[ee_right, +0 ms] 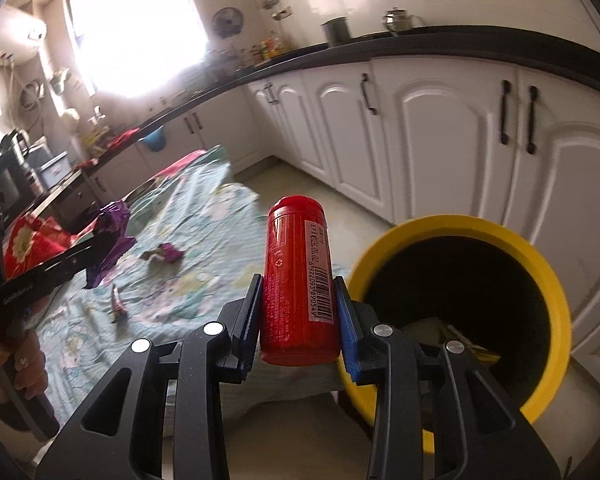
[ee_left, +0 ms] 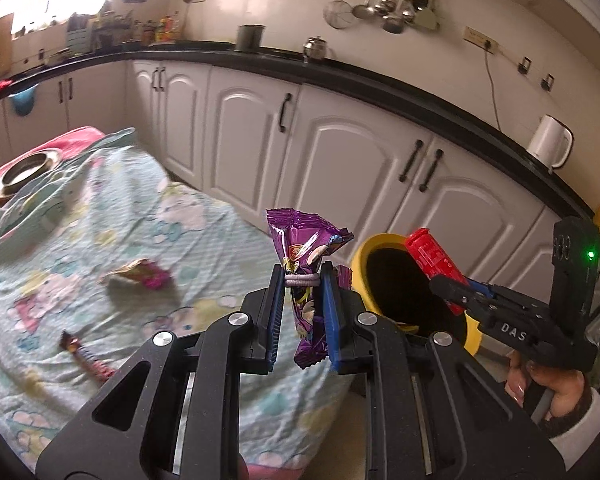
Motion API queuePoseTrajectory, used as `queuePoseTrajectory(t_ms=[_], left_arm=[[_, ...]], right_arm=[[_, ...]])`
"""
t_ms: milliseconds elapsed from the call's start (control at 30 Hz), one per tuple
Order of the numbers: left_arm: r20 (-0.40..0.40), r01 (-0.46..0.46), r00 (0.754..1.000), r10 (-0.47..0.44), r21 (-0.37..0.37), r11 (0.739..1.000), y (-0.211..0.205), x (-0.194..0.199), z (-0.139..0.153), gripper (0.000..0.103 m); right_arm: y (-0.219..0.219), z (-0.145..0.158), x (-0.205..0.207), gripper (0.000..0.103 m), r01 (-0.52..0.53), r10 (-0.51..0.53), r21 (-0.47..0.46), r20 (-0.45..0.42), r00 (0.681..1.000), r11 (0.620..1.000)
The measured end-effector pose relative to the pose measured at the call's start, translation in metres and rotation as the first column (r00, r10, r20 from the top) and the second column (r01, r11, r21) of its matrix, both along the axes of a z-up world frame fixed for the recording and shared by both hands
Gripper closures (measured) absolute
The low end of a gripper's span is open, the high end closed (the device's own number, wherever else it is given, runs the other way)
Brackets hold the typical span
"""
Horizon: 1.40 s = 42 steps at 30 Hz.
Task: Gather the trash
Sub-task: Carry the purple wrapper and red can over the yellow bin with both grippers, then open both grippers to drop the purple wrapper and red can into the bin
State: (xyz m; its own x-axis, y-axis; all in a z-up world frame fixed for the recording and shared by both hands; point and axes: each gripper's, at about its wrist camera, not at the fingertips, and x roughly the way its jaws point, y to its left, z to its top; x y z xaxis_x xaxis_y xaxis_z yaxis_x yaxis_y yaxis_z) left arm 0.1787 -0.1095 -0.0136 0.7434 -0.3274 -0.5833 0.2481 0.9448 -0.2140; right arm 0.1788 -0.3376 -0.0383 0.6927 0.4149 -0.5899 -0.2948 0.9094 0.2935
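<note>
My left gripper [ee_left: 302,280] is shut on a purple snack wrapper [ee_left: 302,246], held above the table's right edge, just left of the yellow bin [ee_left: 364,256]. My right gripper [ee_right: 298,284] is shut on a red can [ee_right: 298,280], held upright at the bin's [ee_right: 460,226] left rim. In the left wrist view the right gripper [ee_left: 444,280] holds the can [ee_left: 430,260] over the bin's dark opening. Some trash lies inside the bin. A pink and yellow wrapper [ee_left: 140,276] and a thin dark wrapper [ee_left: 86,356] lie on the patterned cloth [ee_left: 140,216].
A steel bowl [ee_left: 24,172] sits at the table's far left. White cabinets [ee_left: 340,148] with a black countertop run behind the table and bin. A white kettle [ee_left: 550,142] stands on the counter at right. The floor between table and cabinets is a narrow strip.
</note>
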Motion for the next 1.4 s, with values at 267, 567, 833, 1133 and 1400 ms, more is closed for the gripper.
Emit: queuePoseTrajectory(t_ms=[267,567,833,1133,1400], left_arm=[[-0.009,0.081,0.997,-0.081,0.013,0.997,-0.040,0.009,-0.007,0.090],[-0.027,0.167,0.986,-0.166,0.034,0.985,-0.089,0.015,-0.018,0.090],[-0.052,0.215,0.976,-0.212,0.060,0.975,-0.117,0.022,-0.029,0.090],[-0.090,0.246,0.967,-0.239,0.075,0.966,-0.138,0.032,-0.044,0.090],[-0.110,0.269,0.960,-0.258,0.099,0.958,-0.154,0.041,-0.058,0.089]], right_arm=[[-0.043,-0.010,0.004,0.070,0.112,-0.111,0.015,-0.021,0.994,0.994],[-0.080,-0.025,0.002,0.070,0.216,-0.216,-0.005,-0.037,0.976,0.976],[-0.109,-0.041,0.001,0.070,0.279,-0.278,0.012,-0.066,0.958,0.960],[-0.129,-0.054,-0.001,0.070,0.322,-0.317,0.037,-0.105,0.943,0.946],[-0.142,-0.061,0.001,0.070,0.348,-0.339,0.061,-0.131,0.932,0.935]])
